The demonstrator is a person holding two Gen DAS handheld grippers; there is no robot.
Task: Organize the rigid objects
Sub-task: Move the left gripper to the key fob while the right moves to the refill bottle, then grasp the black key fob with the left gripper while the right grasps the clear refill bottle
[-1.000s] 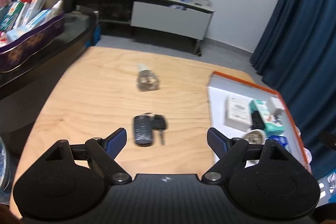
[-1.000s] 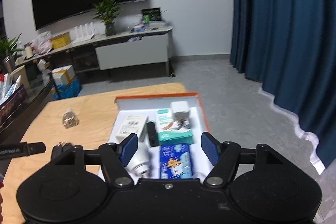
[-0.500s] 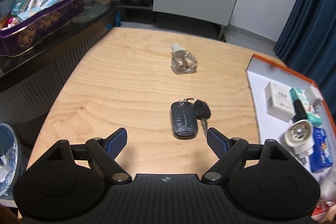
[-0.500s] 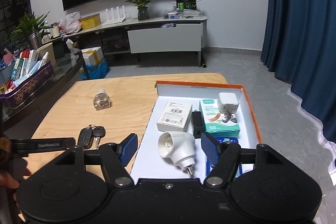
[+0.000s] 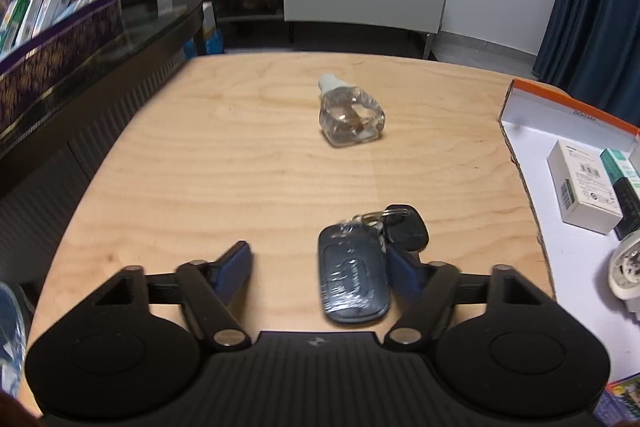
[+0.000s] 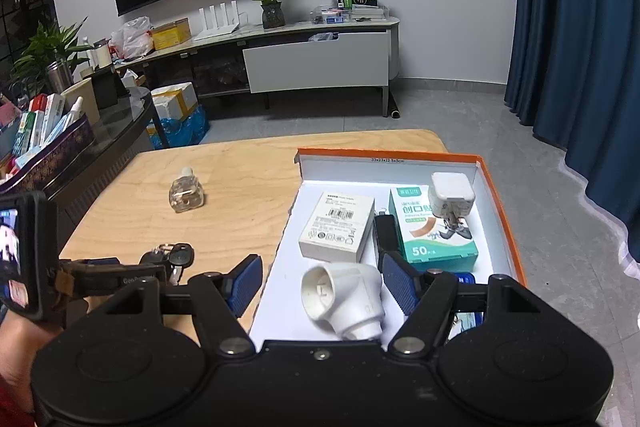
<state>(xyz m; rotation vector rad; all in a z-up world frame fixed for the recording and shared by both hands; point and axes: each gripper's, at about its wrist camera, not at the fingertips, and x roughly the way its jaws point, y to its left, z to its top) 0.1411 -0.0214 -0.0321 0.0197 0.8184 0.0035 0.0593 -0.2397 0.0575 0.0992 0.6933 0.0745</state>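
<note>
1. The left gripper (image 5: 320, 269) is low over the wooden table (image 5: 240, 163) with its jaws closing around the car key fob (image 5: 353, 279). The fob lies flat between the blue pads; the right pad sits against the fob's edge, while a clear gap separates the left pad from it, so nothing is gripped.
2. The right gripper (image 6: 320, 283) hovers above the orange-rimmed box (image 6: 500, 195), jaws parted and holding nothing. The white plug adapter (image 6: 344, 301) lies in the box beneath the gap; whether the pads touch it cannot be told.
3. On the table: one key bunch, made up of the fob and a black-headed key (image 5: 406, 231) on a ring, and one small clear bottle (image 5: 350, 117) lying farther back.
4. In the box: one white carton (image 6: 338, 227), one teal carton (image 6: 432, 231), one white charger (image 6: 452, 193), one thin black item (image 6: 384, 231), the adapter, and a blue packet mostly hidden behind the right gripper.
5. A person's hand (image 6: 16, 343) shows at the lower left of the right wrist view. A dark side table with a purple basket stands left of the table.
</note>
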